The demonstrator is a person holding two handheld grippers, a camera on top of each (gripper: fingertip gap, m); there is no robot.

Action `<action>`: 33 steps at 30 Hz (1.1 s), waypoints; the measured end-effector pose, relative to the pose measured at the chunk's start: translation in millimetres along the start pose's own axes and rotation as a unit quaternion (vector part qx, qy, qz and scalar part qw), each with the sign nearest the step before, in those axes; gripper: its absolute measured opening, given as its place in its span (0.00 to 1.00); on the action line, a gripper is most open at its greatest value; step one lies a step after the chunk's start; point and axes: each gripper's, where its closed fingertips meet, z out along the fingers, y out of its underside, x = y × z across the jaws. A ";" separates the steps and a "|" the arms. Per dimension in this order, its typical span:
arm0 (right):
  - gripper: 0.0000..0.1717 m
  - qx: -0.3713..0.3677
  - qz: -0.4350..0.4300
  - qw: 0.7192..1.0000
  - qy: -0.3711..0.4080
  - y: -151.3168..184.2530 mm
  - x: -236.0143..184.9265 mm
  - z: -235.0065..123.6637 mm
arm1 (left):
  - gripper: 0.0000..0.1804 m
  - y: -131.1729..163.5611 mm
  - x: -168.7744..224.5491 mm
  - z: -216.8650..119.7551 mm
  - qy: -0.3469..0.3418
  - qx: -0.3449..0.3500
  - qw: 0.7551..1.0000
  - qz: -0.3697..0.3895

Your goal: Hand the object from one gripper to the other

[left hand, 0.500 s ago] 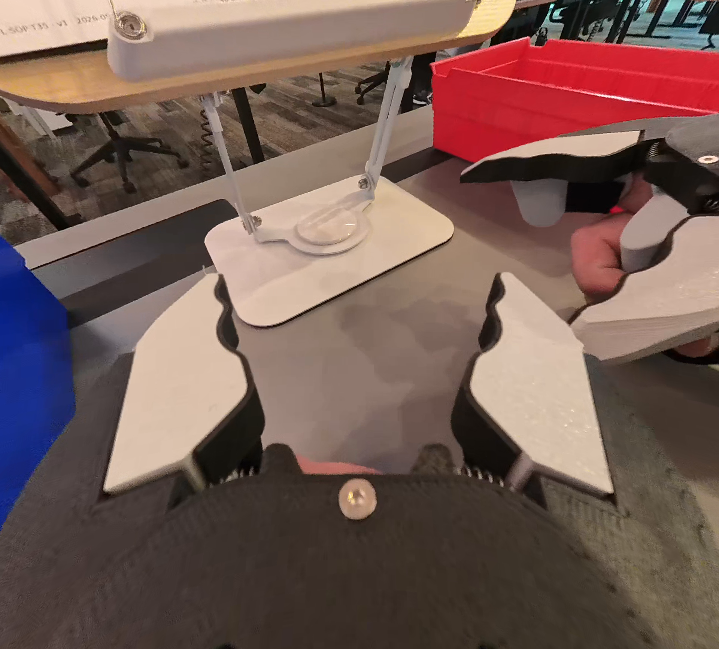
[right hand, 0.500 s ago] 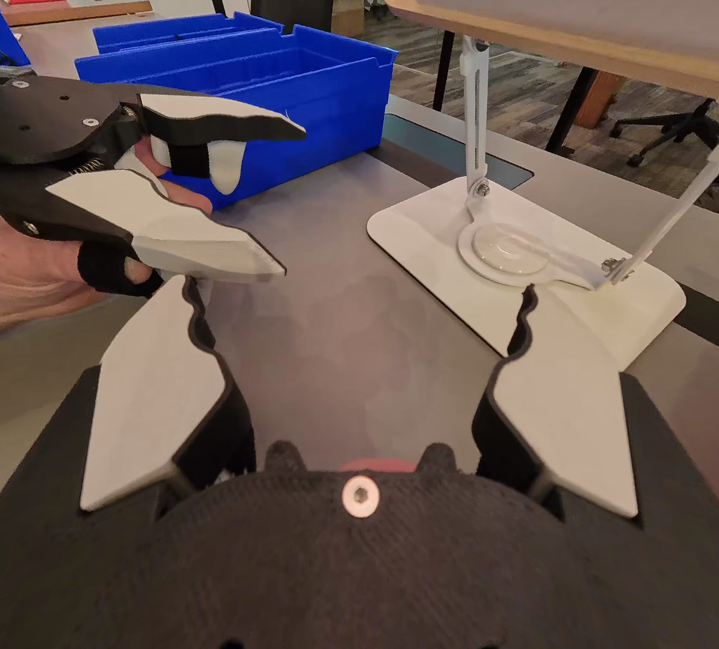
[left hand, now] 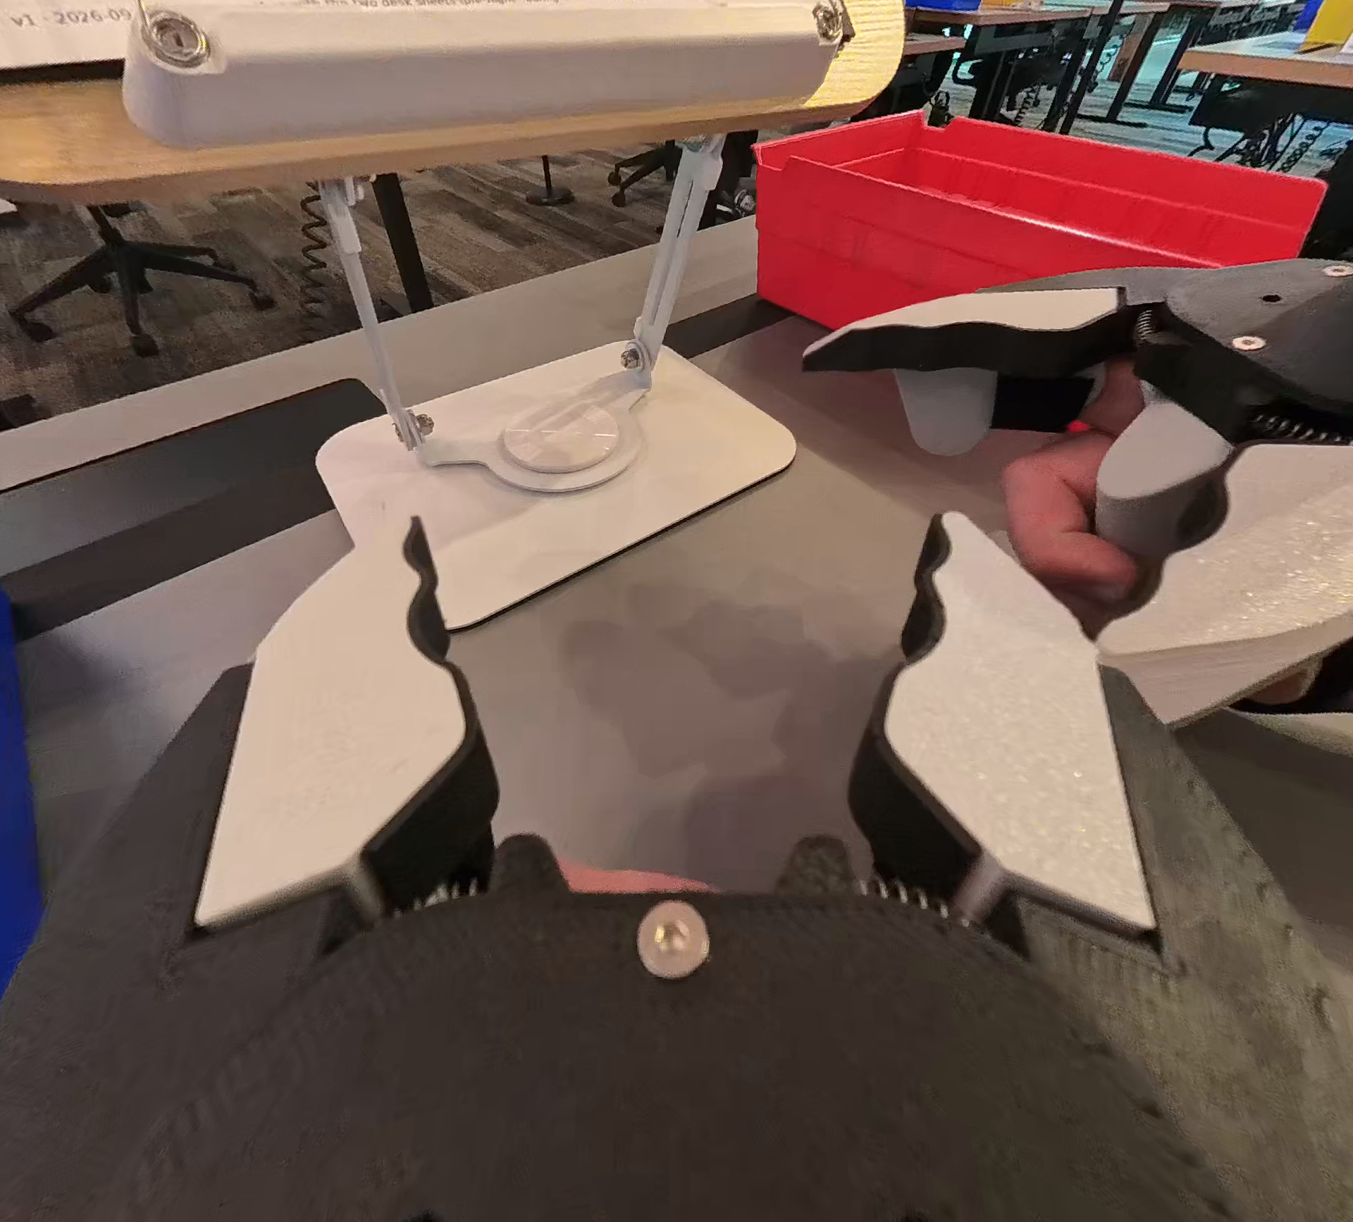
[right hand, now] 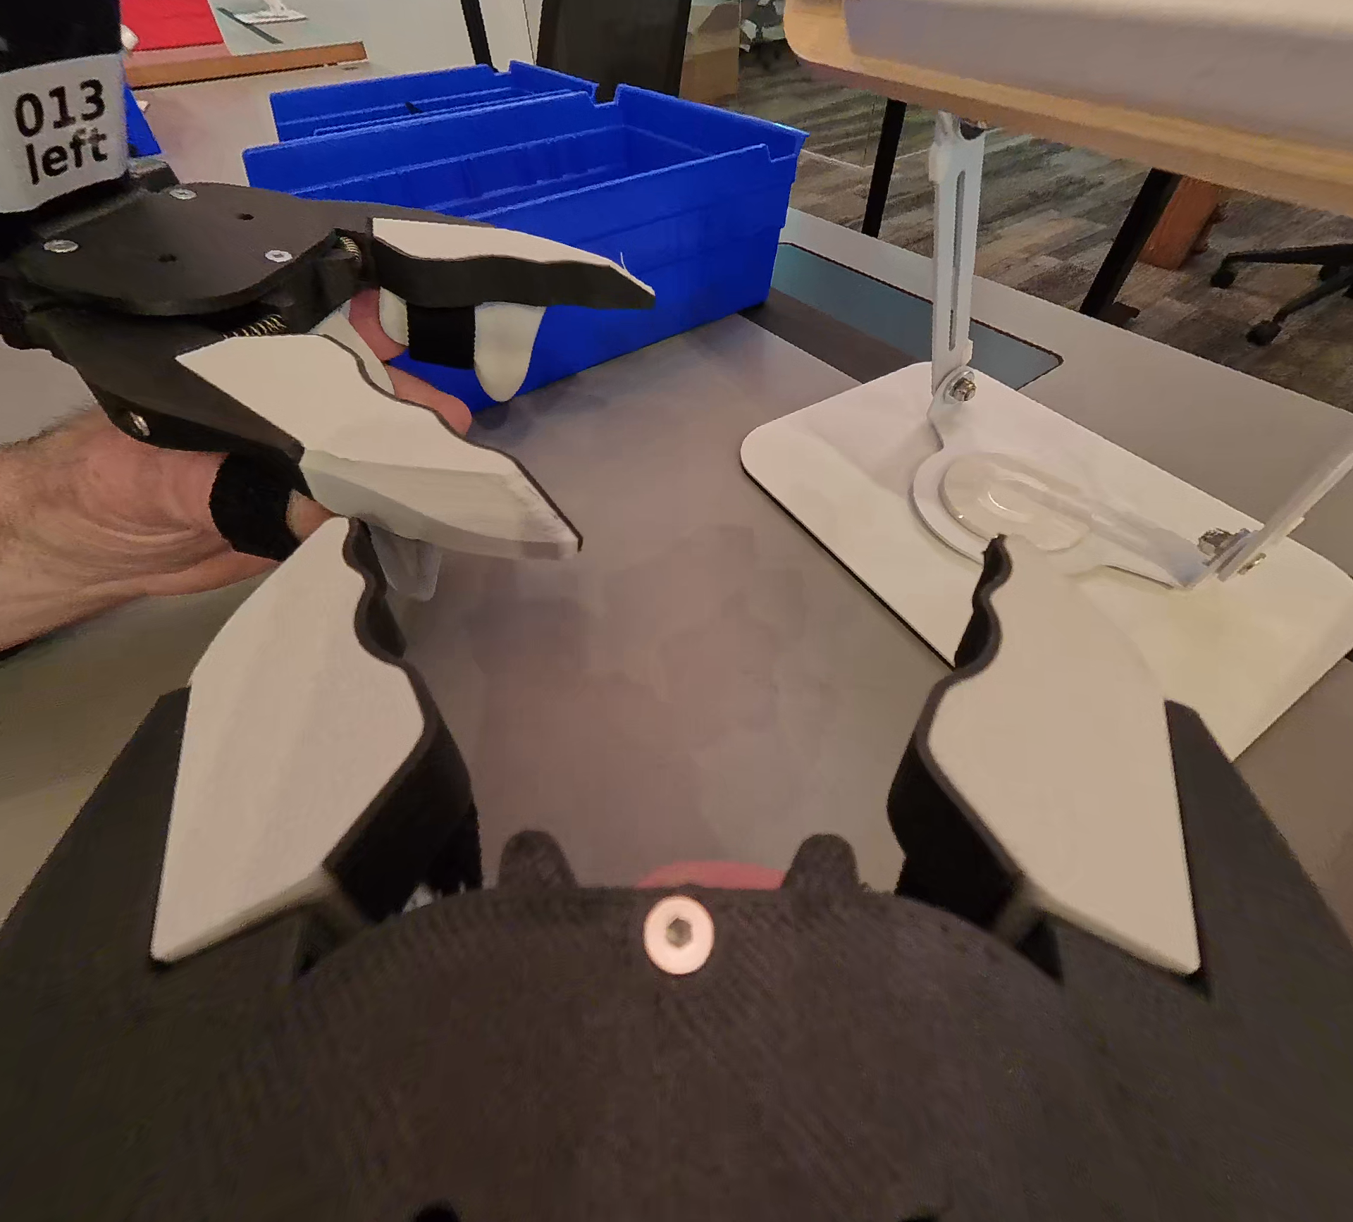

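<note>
Both the left gripper [left hand: 673, 531] and the right gripper [right hand: 673, 553] hover with fingers spread wide and nothing between them over the grey mat [left hand: 732, 601], and the object for handing over appears in neither view.

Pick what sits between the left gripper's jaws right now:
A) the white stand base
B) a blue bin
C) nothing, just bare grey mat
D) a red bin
C: the left gripper has its jaws spread wide with only the grey mat showing between them; the white stand base lies beyond the tips.
</note>
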 end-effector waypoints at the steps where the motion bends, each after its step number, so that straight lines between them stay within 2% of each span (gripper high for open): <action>1: 0.84 0.002 -0.005 1.000 0.000 -1.6 -1.3 -0.8 | 0.68 -0.4 1.4 0.2 0.003 0.000 1.000 -0.005; 11: 0.82 -0.003 -0.020 1.000 -0.004 0.3 -4.5 -0.1 | 0.66 2.7 4.0 4.9 0.003 -0.006 1.000 0.007; 22: 0.83 -0.026 -0.024 0.999 0.009 10.1 1.1 2.1 | 0.66 12.4 0.5 9.3 -0.012 -0.029 0.999 0.034; 33: 0.83 -0.032 -0.020 0.999 0.011 12.7 4.9 3.3 | 0.64 16.6 0.6 13.5 -0.007 -0.040 0.999 0.030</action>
